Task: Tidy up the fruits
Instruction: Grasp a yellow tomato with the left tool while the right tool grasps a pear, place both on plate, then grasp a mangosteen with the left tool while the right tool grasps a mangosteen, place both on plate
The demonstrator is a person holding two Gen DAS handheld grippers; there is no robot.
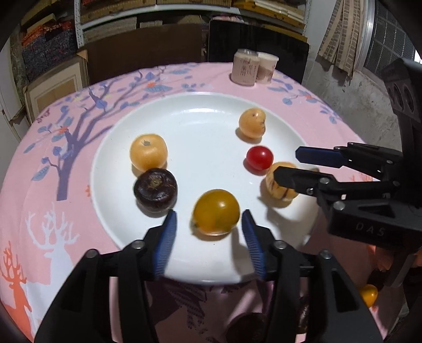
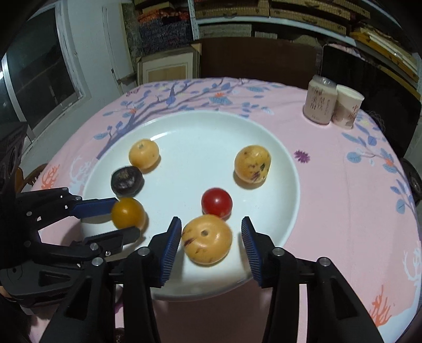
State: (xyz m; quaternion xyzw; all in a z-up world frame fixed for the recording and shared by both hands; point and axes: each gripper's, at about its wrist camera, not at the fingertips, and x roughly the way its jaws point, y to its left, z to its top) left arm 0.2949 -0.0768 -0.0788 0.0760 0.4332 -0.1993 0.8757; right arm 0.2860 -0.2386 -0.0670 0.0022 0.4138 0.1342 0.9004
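1. The room: storage shelves (image 1: 184, 15) fill the top of the frame, behind the surface (image 2: 343, 198) with its pink tree-print cloth.
2. The white plate (image 1: 200, 110) sits mid-frame and gathers all six fruits.
3. My left hand-held gripper (image 1: 208, 232) stands open around the amber tomato (image 1: 216, 212), pads not touching it.
4. My right hand-held gripper (image 2: 211, 237) likewise brackets the speckled yellow fruit (image 2: 208, 238) at the plate's near rim; I judge both just set down.

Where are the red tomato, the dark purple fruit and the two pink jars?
red tomato (image 2: 216, 202): right wrist view, middle of its glossy skin.
dark purple fruit (image 1: 155, 189): left wrist view, top face beside its stem scar.
pink jars (image 2: 319, 103): right wrist view, label of the left-hand jar.
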